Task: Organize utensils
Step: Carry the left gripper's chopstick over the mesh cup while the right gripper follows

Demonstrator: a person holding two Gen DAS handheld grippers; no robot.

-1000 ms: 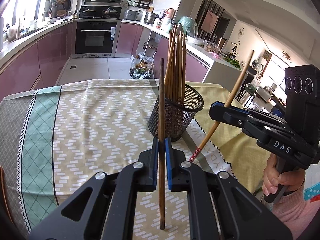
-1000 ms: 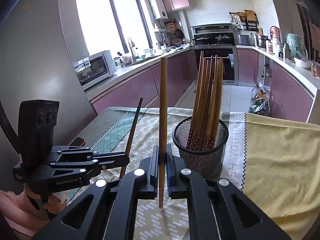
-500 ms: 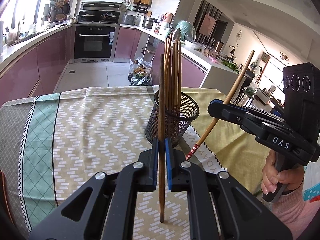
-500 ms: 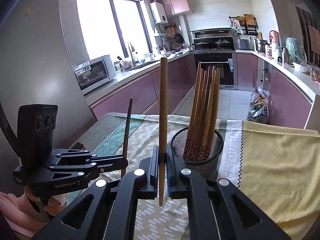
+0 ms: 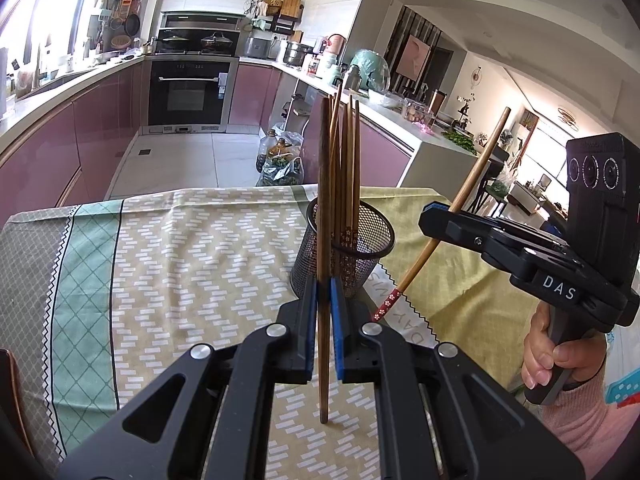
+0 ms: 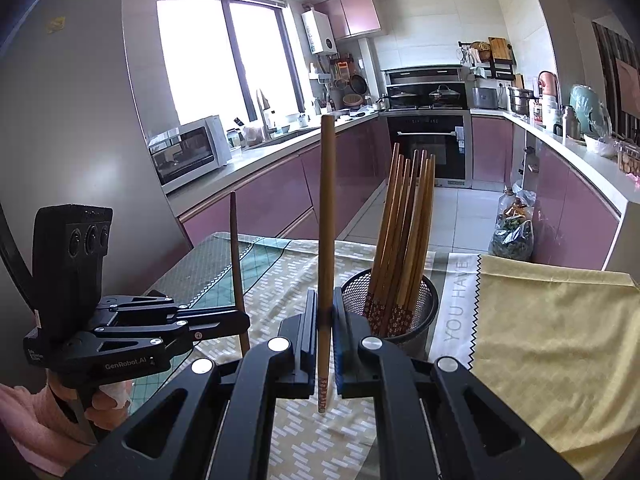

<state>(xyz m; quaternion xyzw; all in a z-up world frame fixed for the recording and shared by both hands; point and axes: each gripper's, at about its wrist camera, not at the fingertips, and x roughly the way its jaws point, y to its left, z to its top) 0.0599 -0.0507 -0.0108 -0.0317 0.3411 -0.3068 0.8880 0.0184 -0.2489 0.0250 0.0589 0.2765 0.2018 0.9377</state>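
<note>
Chopsticks poised for stowing: left gripper (image 5: 324, 300) jaws pinch a dark wooden chopstick (image 5: 325, 208), right gripper (image 6: 324, 320) jaws a pale, red-tipped one (image 6: 326, 216). Next, each probably needs lifting over the black mesh cup (image 5: 362, 240) at one o'clock and releasing among the standing chopsticks (image 6: 404, 236).

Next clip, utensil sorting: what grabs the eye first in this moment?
Two raised chopsticks: the left gripper is clamped on a dark chopstick held upright, and the right gripper on a lighter chopstick with a patterned red tip. Just beyond both stands a black mesh holder on the patterned tablecloth, already bristling with chopsticks.
</note>
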